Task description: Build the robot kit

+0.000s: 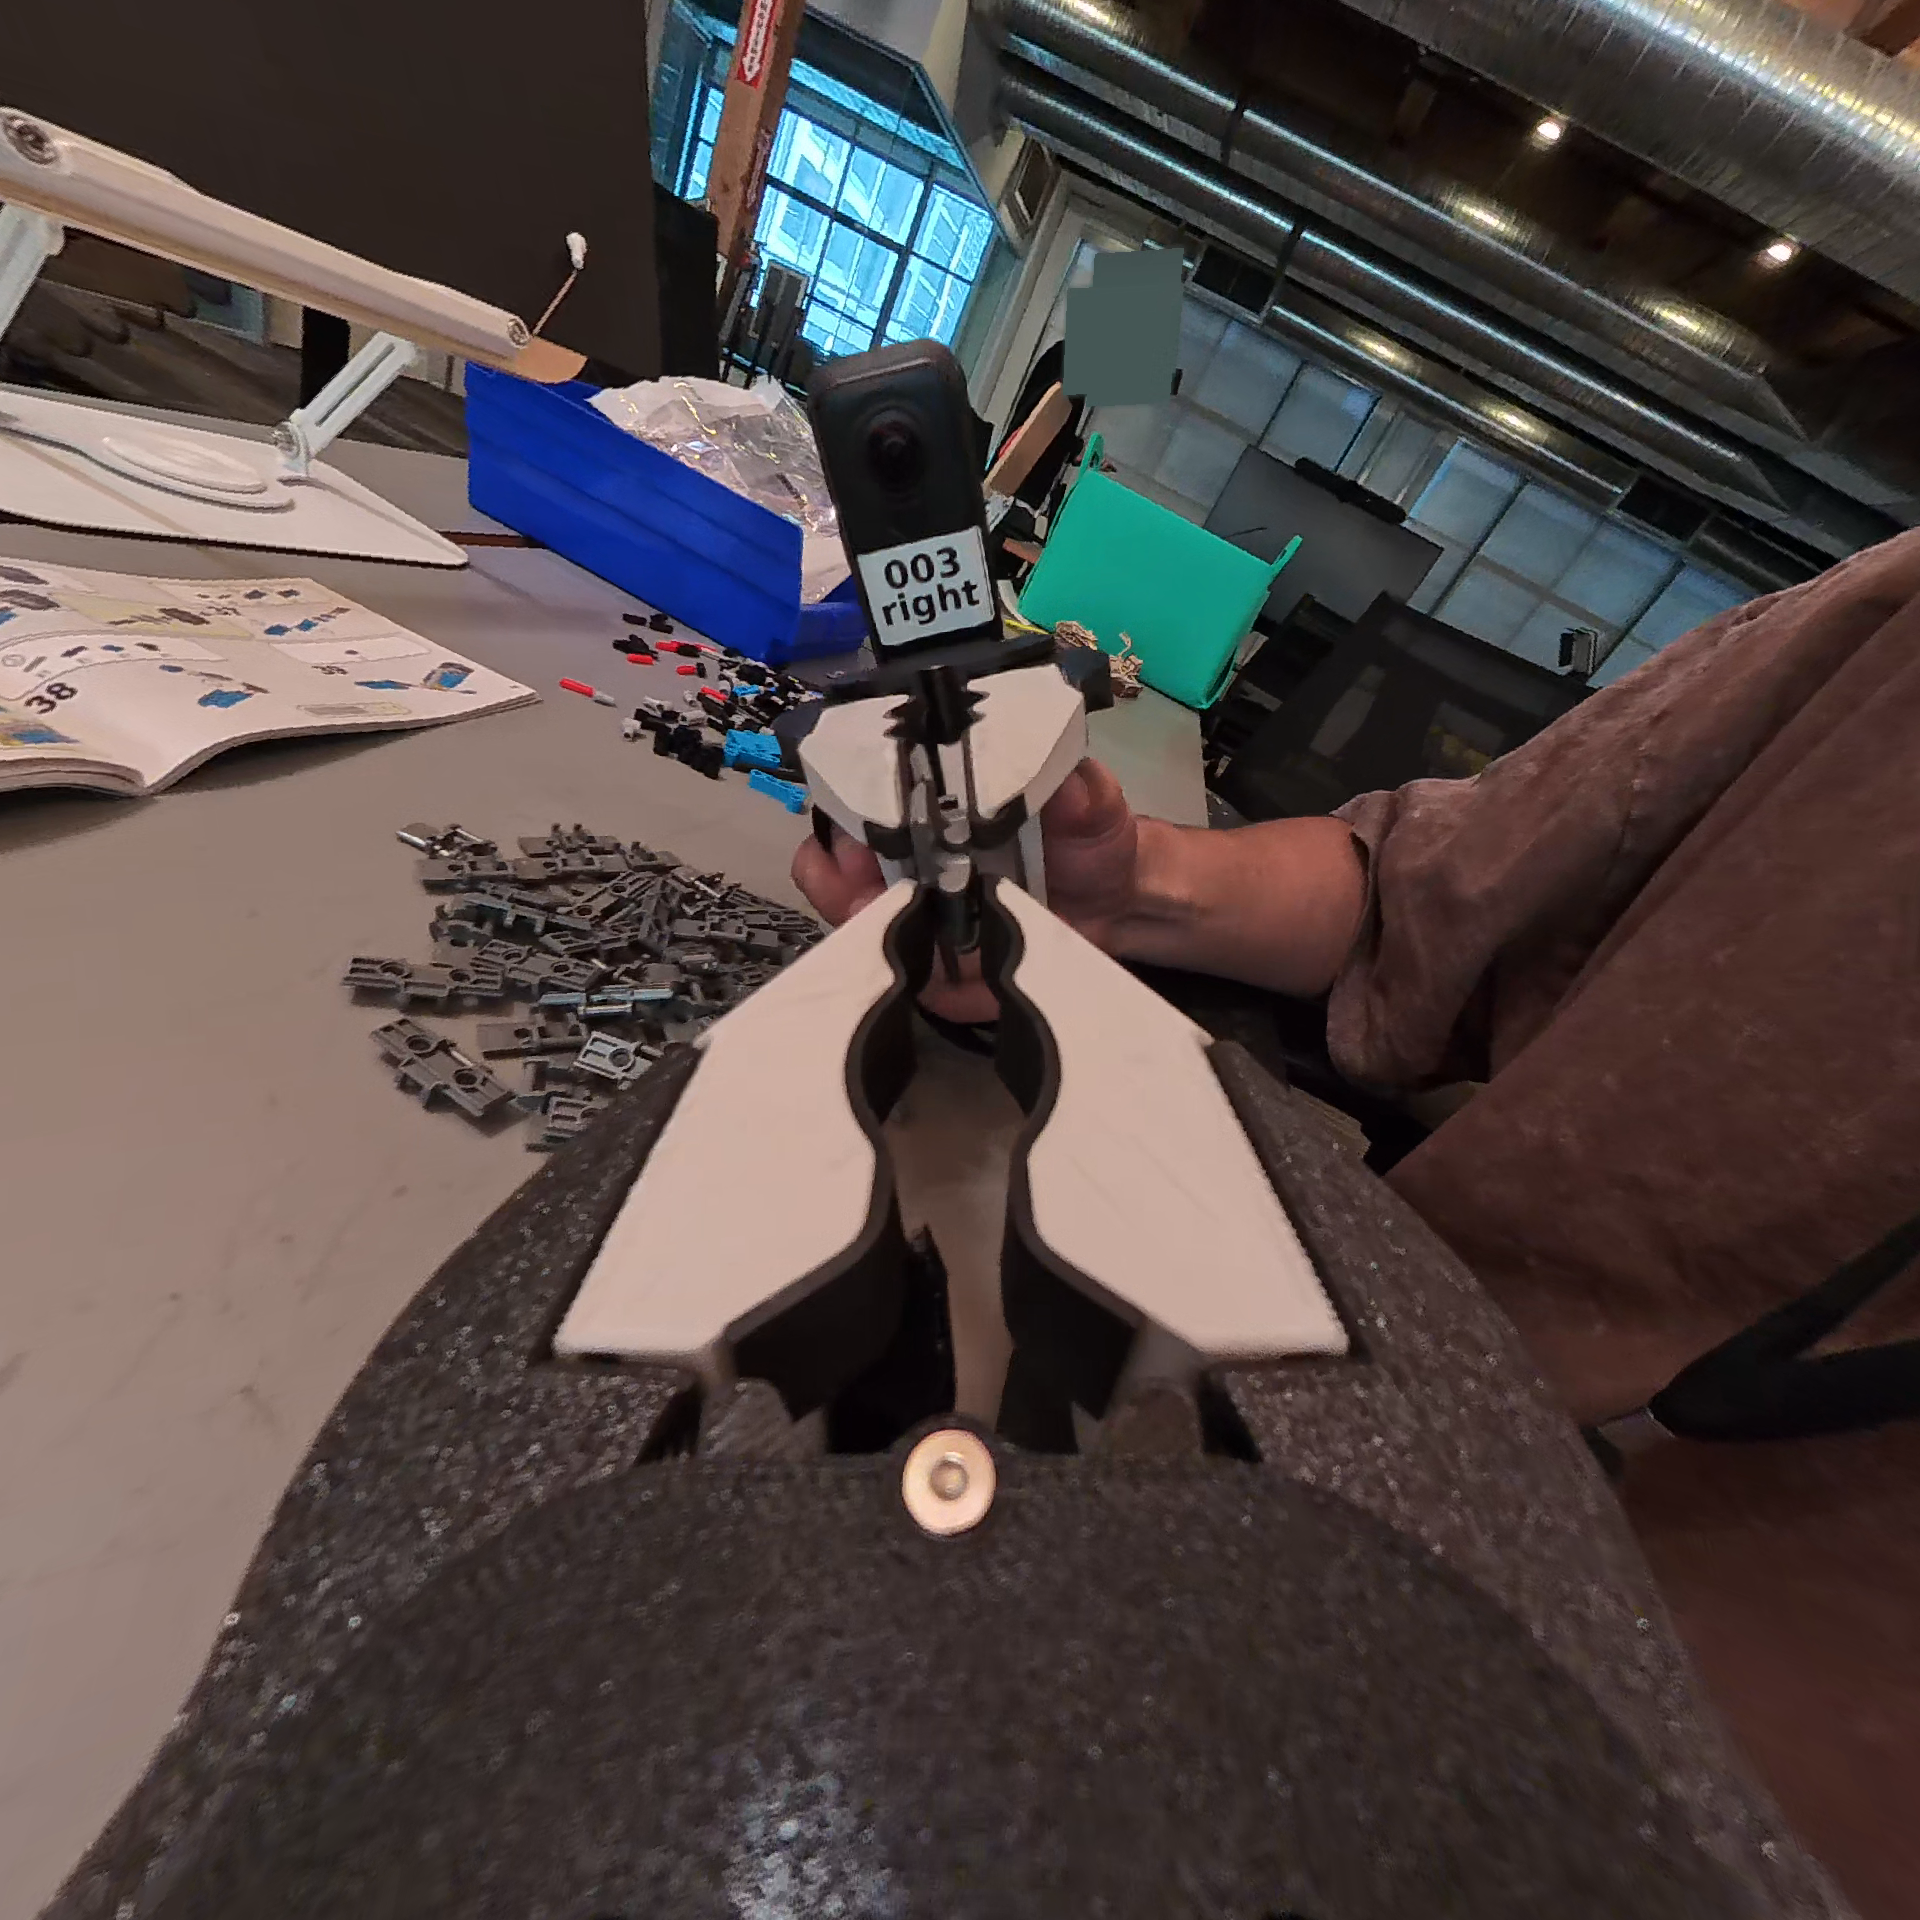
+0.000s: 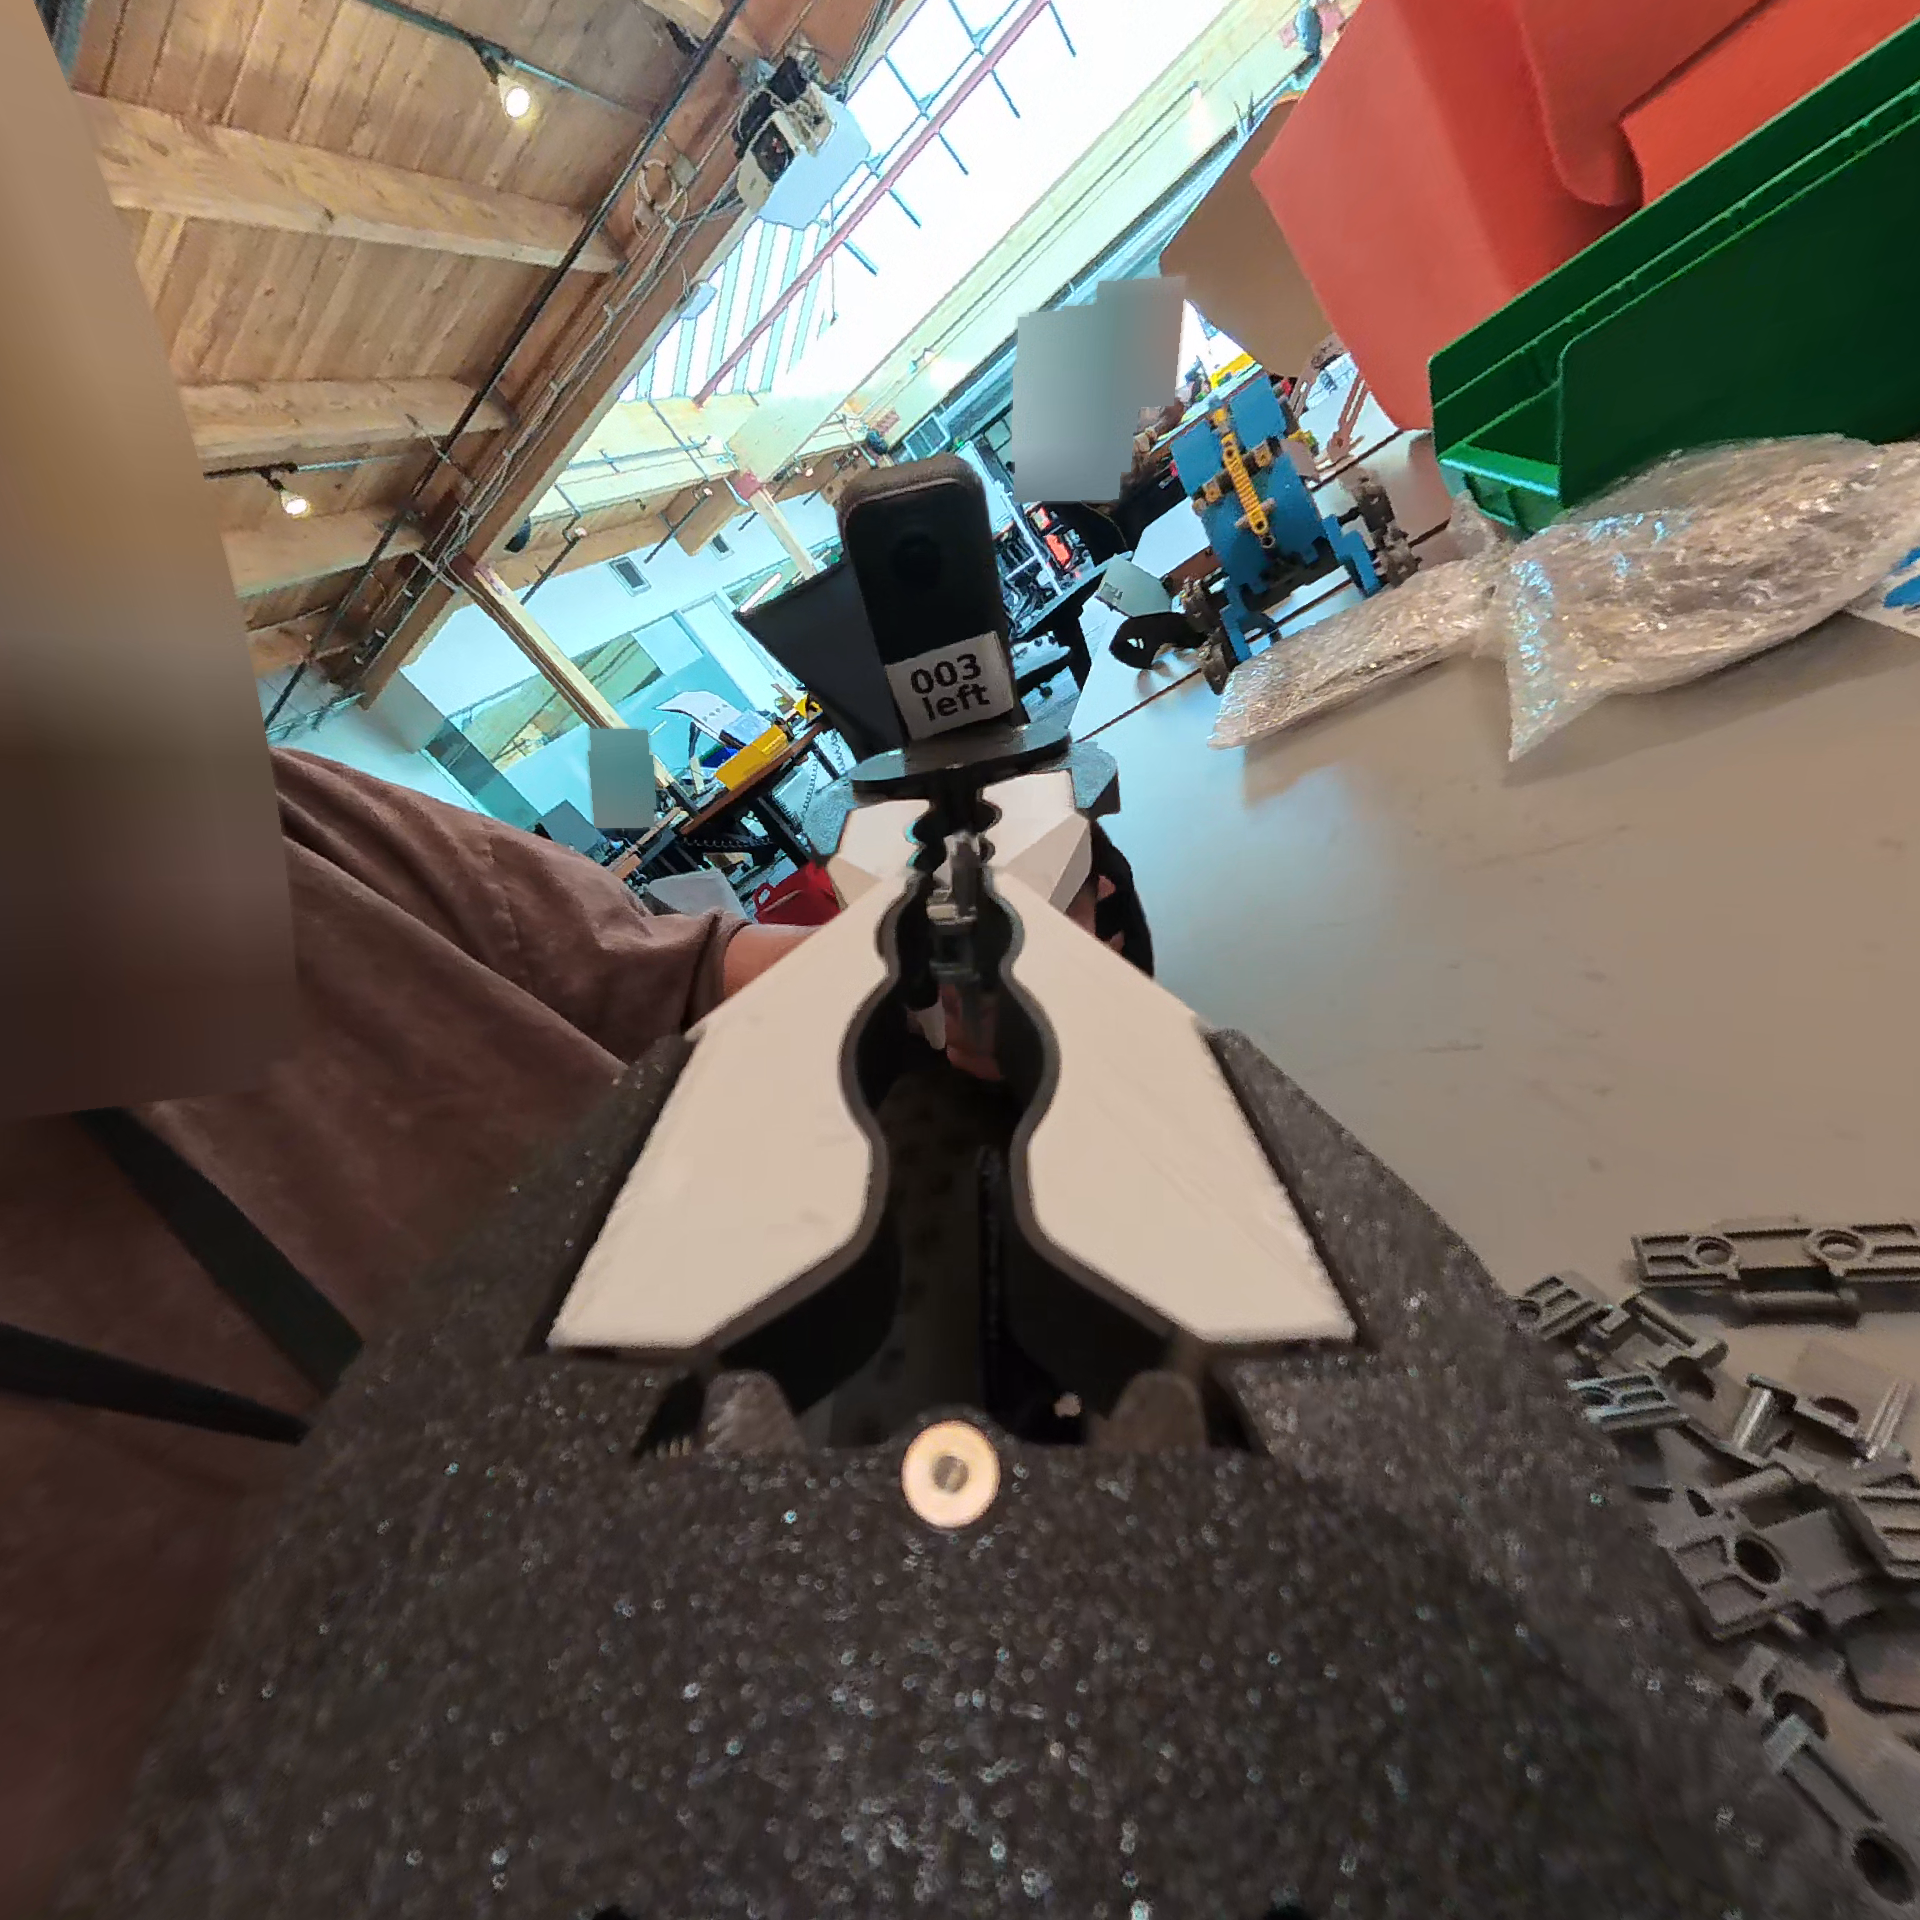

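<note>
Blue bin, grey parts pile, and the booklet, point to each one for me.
blue bin (image 1: 623, 525), left wrist view, on its side wall
grey parts pile (image 1: 582, 945), left wrist view, on the pile's middle
booklet (image 1: 208, 665), left wrist view, on the open page

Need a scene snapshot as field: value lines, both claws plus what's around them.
left claw: shut on small grey part, tip to tip with right claw
right claw: shut on the same part; a hand holds it
nearest: pile of grey links on table, beside the claws
farther: open booklet, blue bin, small loose pieces
right view: green bin, clear bags
</note>
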